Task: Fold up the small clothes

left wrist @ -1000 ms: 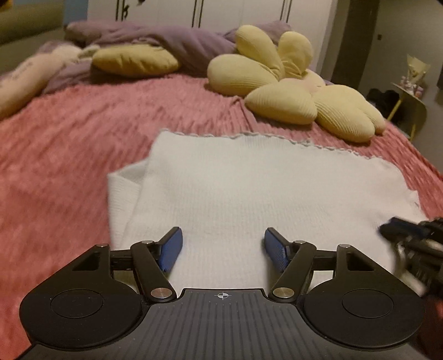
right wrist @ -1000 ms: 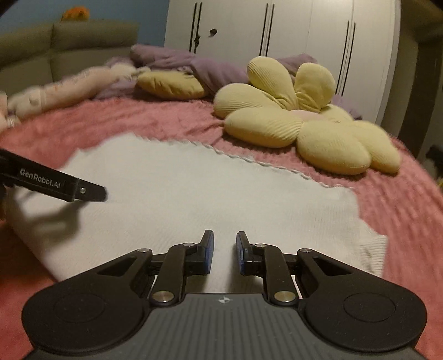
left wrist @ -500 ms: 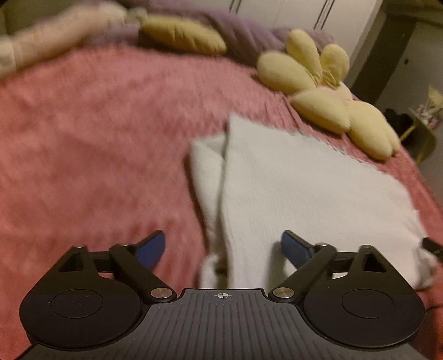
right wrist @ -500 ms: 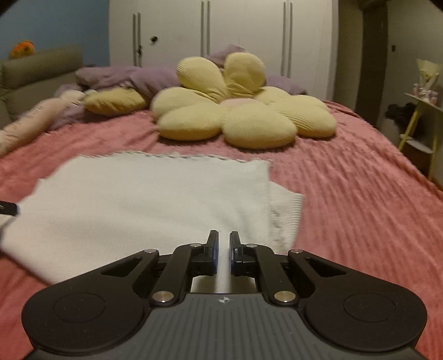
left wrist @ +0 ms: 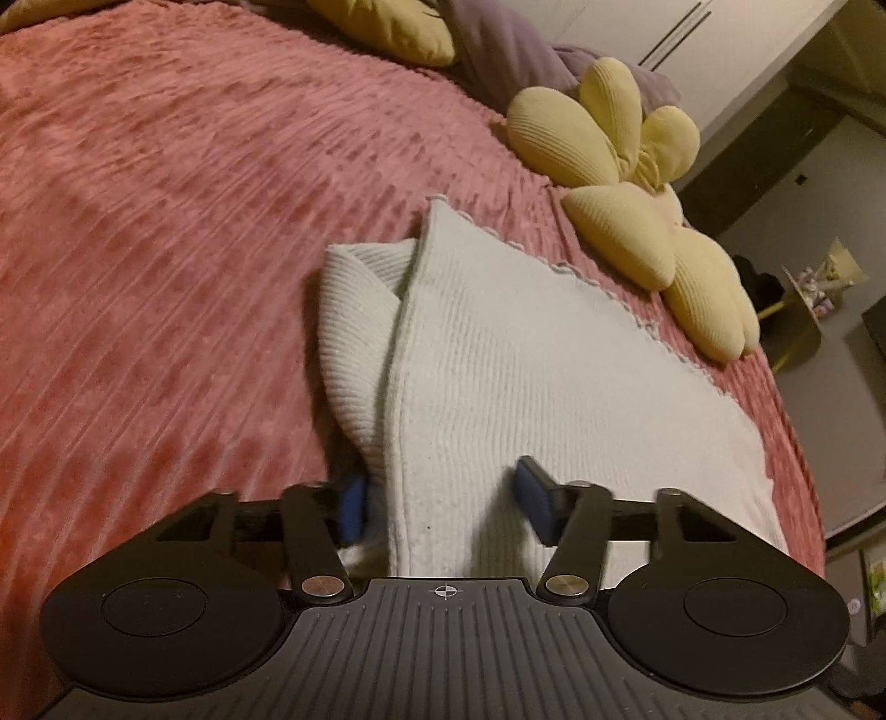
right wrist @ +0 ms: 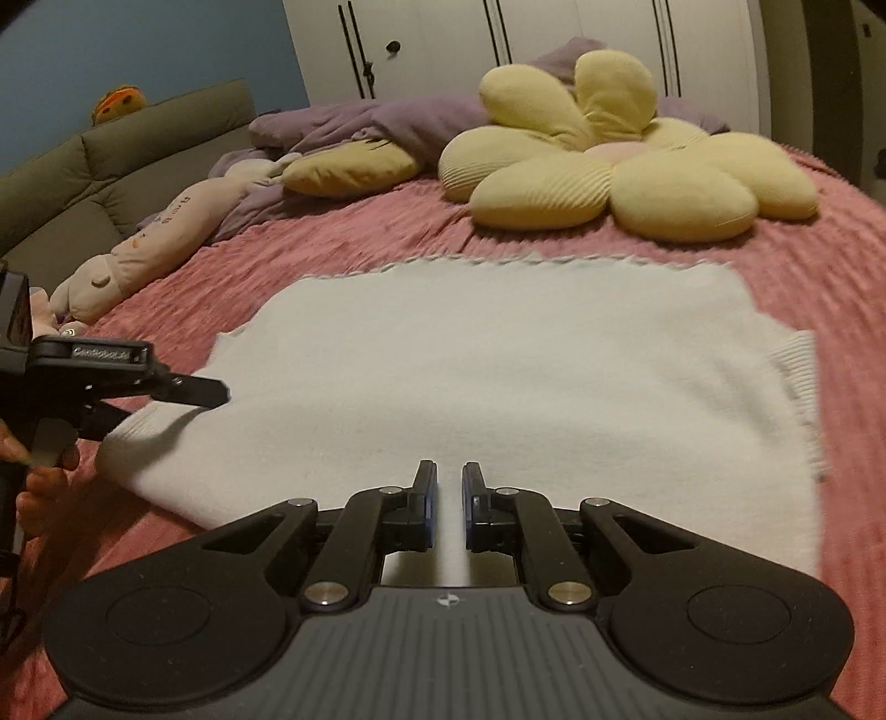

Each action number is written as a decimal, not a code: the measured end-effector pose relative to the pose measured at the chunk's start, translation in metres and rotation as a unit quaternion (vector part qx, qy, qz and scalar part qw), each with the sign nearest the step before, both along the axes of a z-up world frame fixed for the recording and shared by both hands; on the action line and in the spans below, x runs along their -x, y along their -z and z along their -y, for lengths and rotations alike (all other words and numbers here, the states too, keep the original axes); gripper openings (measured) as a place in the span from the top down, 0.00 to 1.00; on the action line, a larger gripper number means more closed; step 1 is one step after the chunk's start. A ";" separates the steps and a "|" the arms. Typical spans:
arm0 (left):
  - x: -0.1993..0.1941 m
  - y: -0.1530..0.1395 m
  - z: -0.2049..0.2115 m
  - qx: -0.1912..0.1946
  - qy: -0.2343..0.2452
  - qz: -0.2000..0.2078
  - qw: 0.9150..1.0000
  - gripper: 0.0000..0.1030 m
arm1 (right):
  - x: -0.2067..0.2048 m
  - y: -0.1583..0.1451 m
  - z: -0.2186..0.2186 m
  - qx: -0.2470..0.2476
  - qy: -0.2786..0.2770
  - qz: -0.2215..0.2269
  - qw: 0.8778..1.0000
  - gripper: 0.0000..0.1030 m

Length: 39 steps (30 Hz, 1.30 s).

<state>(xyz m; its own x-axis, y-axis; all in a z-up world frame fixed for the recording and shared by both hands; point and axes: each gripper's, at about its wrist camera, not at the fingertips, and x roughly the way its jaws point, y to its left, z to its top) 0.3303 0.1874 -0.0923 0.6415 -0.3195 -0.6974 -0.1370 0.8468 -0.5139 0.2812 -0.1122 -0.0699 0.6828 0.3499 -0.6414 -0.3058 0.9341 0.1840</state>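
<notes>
A white knit garment (left wrist: 542, 376) lies flat on the pink bedspread (left wrist: 166, 232), folded, with a ribbed sleeve (left wrist: 354, 332) sticking out at its left side. My left gripper (left wrist: 443, 501) straddles the garment's near left edge. Its jaws are closing, with the folded edge and the sleeve end between the blue pads (left wrist: 354, 507). The cloth there is not visibly squeezed. In the right wrist view the same garment (right wrist: 526, 376) spreads ahead. My right gripper (right wrist: 449, 507) hovers shut over its near edge, gripping nothing that I can see. The left gripper (right wrist: 183, 396) shows at the garment's left corner.
A yellow flower-shaped cushion (right wrist: 609, 160) lies just beyond the garment. A yellow pillow (right wrist: 354, 166), purple bedding (right wrist: 387, 119) and a pink soft toy (right wrist: 160, 243) lie at the back left. A grey sofa (right wrist: 111, 166) and white wardrobe doors (right wrist: 526, 33) stand behind.
My left gripper has swung left to the garment's left edge and rolled; its jaws widened, then narrowed around the edge. The right gripper's view swung right and back, jaws staying shut.
</notes>
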 end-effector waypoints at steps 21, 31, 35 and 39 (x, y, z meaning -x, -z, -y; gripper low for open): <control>-0.005 -0.029 0.006 0.002 0.003 0.016 1.000 0.78 | 0.026 -0.007 0.004 0.034 0.029 0.047 0.998 0.83; -0.017 -0.107 0.129 -0.028 0.115 0.092 0.989 0.78 | 0.040 -0.013 0.055 0.009 0.093 0.065 0.994 0.82; -0.023 -0.078 0.193 -0.050 0.160 0.071 0.983 0.73 | 0.043 -0.014 0.071 0.000 0.105 0.061 0.993 0.82; -0.024 -0.040 0.222 -0.066 0.184 0.038 0.980 0.50 | 0.044 -0.009 0.079 0.010 0.097 0.045 0.994 0.82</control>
